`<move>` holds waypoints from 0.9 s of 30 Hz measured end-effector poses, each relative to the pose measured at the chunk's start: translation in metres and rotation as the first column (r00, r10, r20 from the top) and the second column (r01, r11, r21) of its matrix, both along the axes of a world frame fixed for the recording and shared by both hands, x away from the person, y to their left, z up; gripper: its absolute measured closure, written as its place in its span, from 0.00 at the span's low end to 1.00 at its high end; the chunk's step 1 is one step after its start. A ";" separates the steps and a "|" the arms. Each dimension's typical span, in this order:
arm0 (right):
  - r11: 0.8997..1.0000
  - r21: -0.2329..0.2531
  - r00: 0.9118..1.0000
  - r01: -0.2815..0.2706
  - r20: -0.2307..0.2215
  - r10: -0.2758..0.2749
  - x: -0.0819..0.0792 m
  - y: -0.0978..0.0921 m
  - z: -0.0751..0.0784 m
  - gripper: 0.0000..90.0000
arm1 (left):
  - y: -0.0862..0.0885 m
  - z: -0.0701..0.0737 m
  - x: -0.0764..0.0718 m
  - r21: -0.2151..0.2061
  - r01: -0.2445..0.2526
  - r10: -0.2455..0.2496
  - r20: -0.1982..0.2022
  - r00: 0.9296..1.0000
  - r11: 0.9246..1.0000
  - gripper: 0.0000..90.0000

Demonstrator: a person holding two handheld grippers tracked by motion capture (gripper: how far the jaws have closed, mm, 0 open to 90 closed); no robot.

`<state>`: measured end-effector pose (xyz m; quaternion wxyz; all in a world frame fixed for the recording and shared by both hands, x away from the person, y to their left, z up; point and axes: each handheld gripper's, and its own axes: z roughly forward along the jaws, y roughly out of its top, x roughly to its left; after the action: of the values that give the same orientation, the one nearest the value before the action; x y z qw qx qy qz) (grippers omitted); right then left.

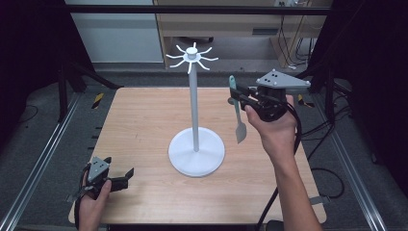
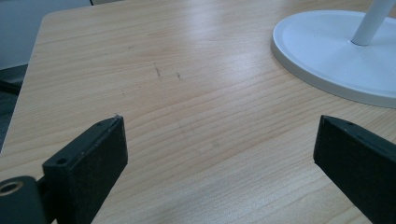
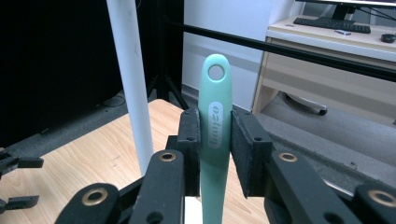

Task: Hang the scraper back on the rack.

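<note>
A white stand (image 1: 194,98) with a round base (image 1: 197,152) and several hooks at its top (image 1: 191,56) rises from the middle of the wooden table. To its right, my right gripper (image 1: 236,96) is held high and shut on a mint-green spatula (image 1: 237,111), handle up and grey blade hanging down. In the right gripper view the handle (image 3: 215,126) with its hang hole sits between the jaws, the stand's pole (image 3: 131,79) just left of it. My left gripper (image 1: 124,176) rests open near the table's front left corner; its fingers (image 2: 88,158) frame bare wood, with the base (image 2: 336,56) ahead.
The wooden table (image 1: 139,125) has metal rails along both sides. A dark frame bar (image 1: 192,9) crosses overhead at the back, with a desk and cables behind it. Cables trail from the right gripper down the table's right edge.
</note>
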<state>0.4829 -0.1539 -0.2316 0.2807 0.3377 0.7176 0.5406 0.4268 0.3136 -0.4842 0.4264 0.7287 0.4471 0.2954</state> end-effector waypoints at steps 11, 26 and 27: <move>1.000 0.019 0.999 -0.012 0.038 0.012 -0.004 0.004 0.017 0.83 | -0.001 0.000 0.001 0.000 0.002 -0.002 -0.001 1.000 1.000 0.03; 0.996 0.058 0.996 -0.069 0.068 0.065 -0.011 0.022 0.031 0.82 | 0.000 0.000 0.001 -0.003 0.003 -0.003 -0.001 1.000 1.000 0.03; 0.996 0.056 0.995 -0.073 0.074 0.069 -0.012 0.023 0.031 0.82 | 0.000 0.000 0.001 -0.004 0.005 -0.005 -0.002 1.000 1.000 0.03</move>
<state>0.4710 -0.1313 -0.2004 0.2770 0.3002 0.7024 0.5830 0.4275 0.3134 -0.4842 0.4281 0.7293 0.4461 0.2929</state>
